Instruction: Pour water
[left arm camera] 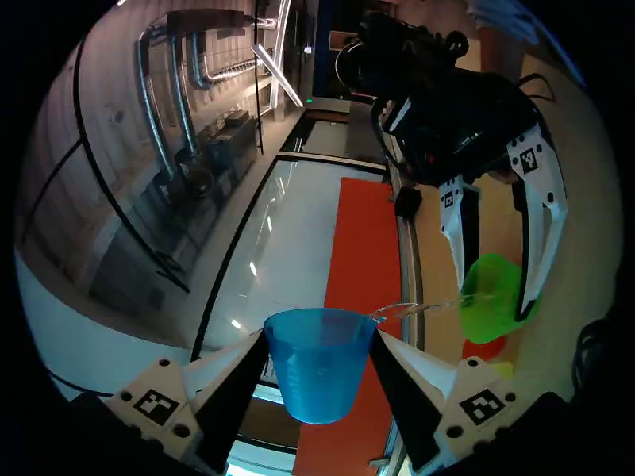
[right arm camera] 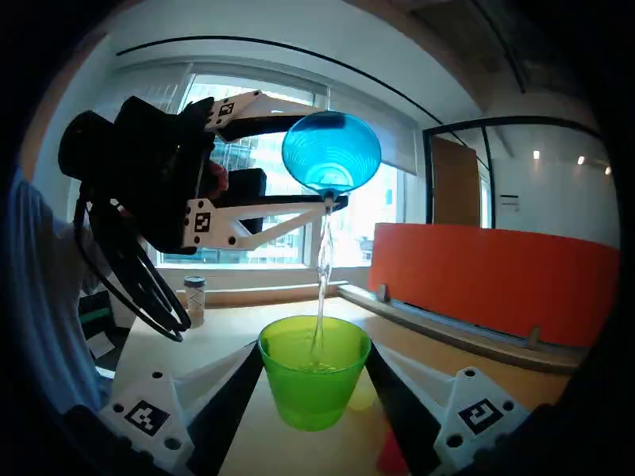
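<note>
Currently I am mid-pour. My left gripper (left arm camera: 319, 349) clamps the blue cup (left arm camera: 317, 373) between both fingers and holds it tipped on its side above the green cup (right arm camera: 313, 385). My right gripper (right arm camera: 315, 357) grips the green cup upright over the wooden desk (right arm camera: 238, 333). A thin stream of water (right arm camera: 321, 270) falls from the blue rim into the green cup, where a shallow pool sits near the bottom. So the transfer is under way, not finished. I judge that what remains is draining the blue cup and righting it; how much it holds I cannot tell. Count: two cups, two grippers, one stream, one small jar (right arm camera: 194, 297) by the window.
</note>
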Demonstrator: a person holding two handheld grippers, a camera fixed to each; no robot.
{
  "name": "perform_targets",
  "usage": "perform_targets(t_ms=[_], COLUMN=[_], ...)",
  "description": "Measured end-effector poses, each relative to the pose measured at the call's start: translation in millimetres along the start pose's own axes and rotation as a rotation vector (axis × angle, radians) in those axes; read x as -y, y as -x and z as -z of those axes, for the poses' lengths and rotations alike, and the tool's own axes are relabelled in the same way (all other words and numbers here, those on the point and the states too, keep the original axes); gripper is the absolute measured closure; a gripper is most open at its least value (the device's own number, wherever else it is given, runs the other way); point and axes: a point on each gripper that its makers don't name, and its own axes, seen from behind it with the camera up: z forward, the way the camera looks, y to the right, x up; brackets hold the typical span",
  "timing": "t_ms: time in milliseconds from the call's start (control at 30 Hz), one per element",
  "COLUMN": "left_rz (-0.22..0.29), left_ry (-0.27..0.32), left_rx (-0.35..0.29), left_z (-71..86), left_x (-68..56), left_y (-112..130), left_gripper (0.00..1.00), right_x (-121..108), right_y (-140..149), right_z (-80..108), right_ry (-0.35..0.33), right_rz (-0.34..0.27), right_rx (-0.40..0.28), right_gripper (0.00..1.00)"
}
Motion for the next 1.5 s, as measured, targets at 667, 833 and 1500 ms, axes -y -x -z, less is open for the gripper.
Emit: perform_targets(t_ms=[667, 833, 1500], left_rz=[-0.127, -0.157, -0.308], left_ry=[-0.01, -0.016, -0.026], left_rx=[0.003, 0.003, -0.02], left_z=[-4.5, -2.5, -0.8], left_x=[7.1, 10.5, 10.1], left_y=[-1, -3, -23], left_gripper=[0.13, 0.13, 0.13], right_x=[-4, -6, -5], right_y=[-1, -5, -12], right_z=[1.3, 1.3, -0.4], right_ry=[0.008, 0.009, 0.009], right_rz=[-0.001, -0.003, -0.001], right_rx=[-0.008, -0.014, -0.03], right_gripper=[0.09, 0.09, 0.09])
